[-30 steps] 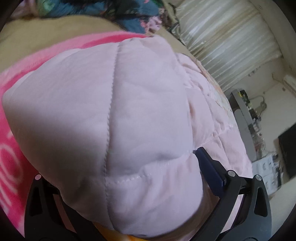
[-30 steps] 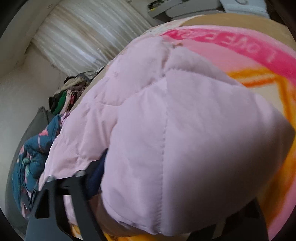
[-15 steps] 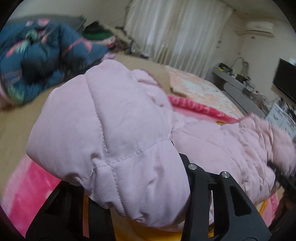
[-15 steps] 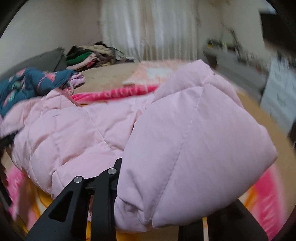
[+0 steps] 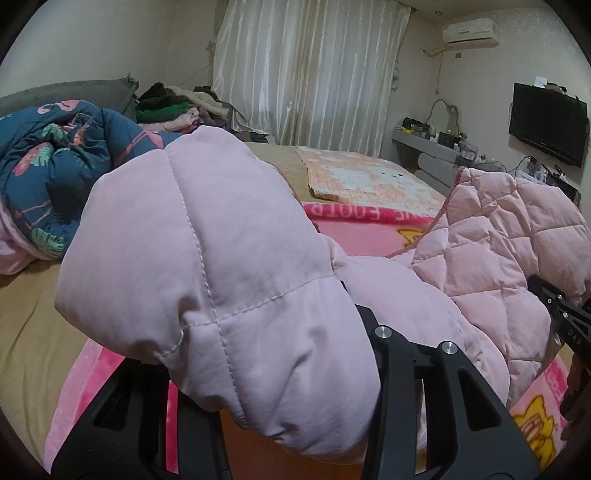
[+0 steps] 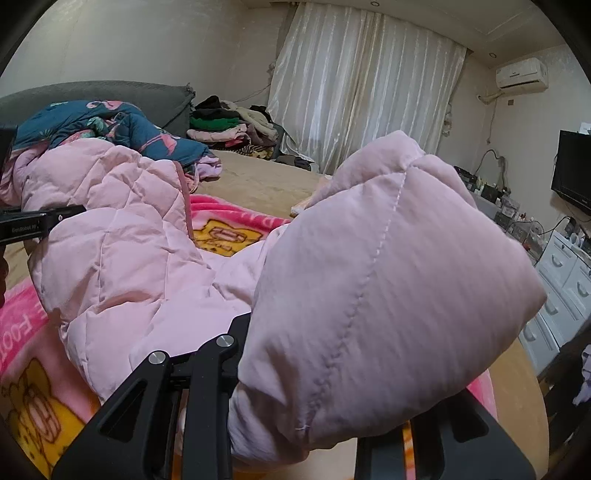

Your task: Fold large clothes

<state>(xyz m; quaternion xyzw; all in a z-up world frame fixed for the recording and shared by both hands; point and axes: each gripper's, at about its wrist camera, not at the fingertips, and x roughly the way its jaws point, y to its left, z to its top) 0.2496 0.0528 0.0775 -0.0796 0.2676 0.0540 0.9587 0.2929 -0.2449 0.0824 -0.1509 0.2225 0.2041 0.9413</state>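
A puffy, pale pink quilted jacket (image 5: 207, 258) is pinched at one bulky corner by the left tool (image 5: 280, 384) and at another by the right tool (image 6: 325, 387), lifted above the pink cartoon-print blanket (image 6: 225, 236) on the bed. Both corners are best kept level and carried over together, so the padded layers are laid flat without bunching.

White curtain (image 5: 306, 74), wall TV (image 5: 546, 122), air conditioner (image 5: 471, 31), clothes pile (image 6: 231, 125), floral quilt (image 5: 55, 162).

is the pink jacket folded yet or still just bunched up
Not folded: the pink jacket hangs bunched between both tools, left tool and right tool each gripping a puffy section above the blanket.
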